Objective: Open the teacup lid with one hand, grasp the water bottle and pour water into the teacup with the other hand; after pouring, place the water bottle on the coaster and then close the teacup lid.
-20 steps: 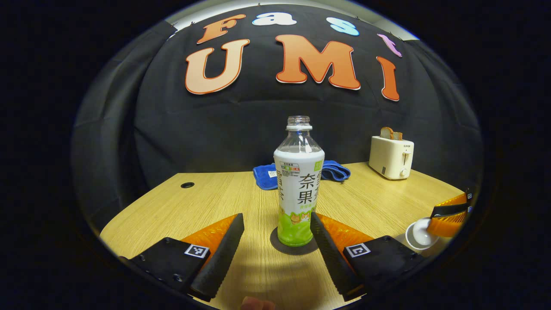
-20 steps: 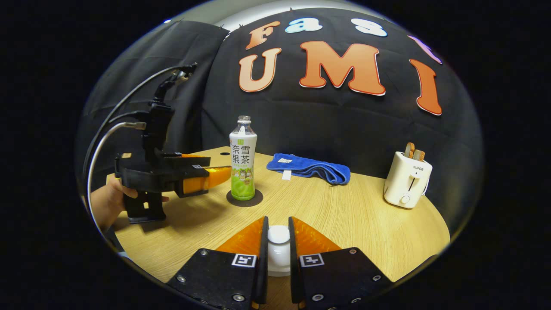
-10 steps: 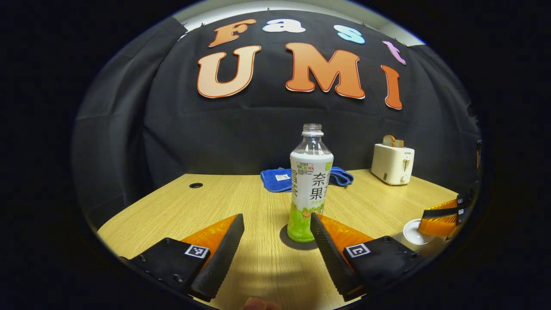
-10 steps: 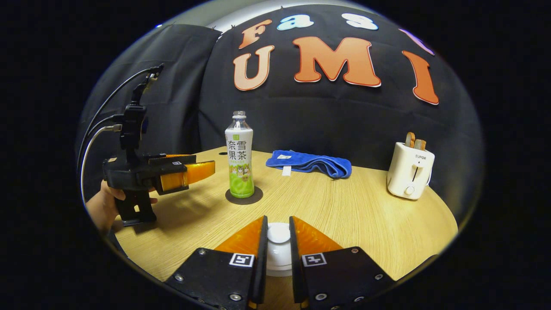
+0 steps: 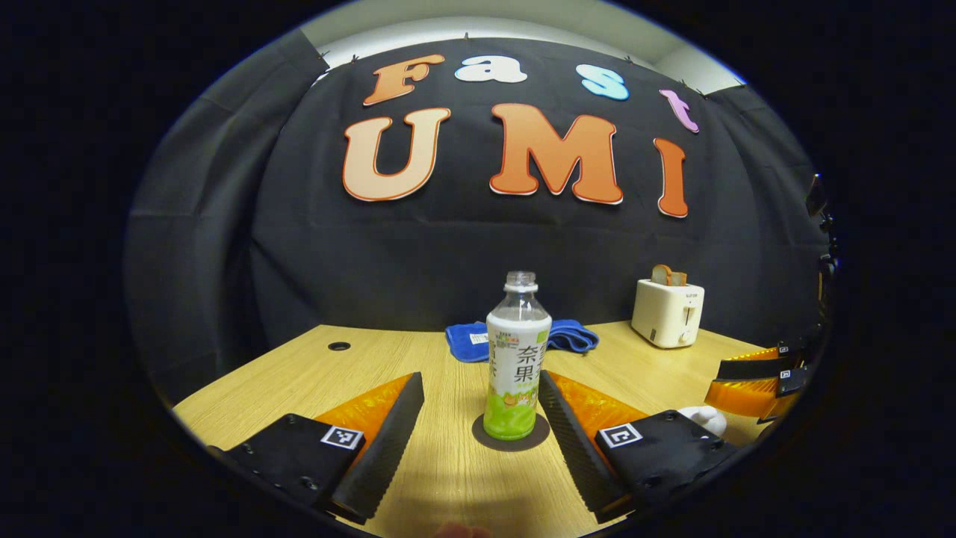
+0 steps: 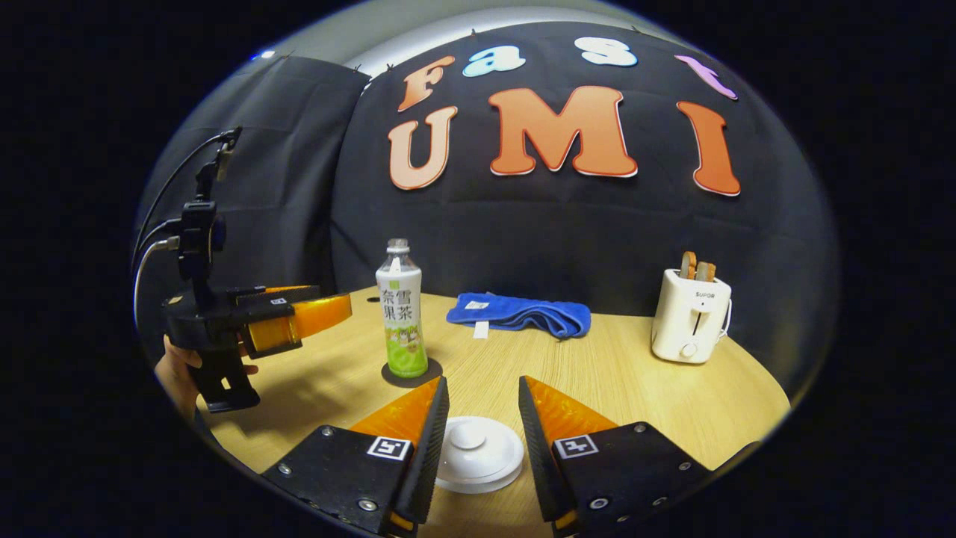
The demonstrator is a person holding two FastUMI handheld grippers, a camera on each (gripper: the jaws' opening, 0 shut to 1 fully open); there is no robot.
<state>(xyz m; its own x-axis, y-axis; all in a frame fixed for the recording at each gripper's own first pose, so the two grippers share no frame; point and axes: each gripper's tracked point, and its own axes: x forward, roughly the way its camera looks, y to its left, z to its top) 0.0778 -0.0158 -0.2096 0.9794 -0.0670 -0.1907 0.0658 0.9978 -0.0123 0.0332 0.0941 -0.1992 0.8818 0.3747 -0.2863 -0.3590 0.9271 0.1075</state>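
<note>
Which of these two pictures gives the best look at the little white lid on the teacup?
The right gripper view. There the teacup lid lies whole, knob and rim plain, between the open fingers of the right tool. In the left gripper view, only a sliver of it peeks out at the edge, behind the left tool's body.

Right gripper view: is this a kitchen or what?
Probably a staged booth, not a real kitchen: a wooden table before a black cloth wall, with a toaster and a hand-held gripper.
</note>
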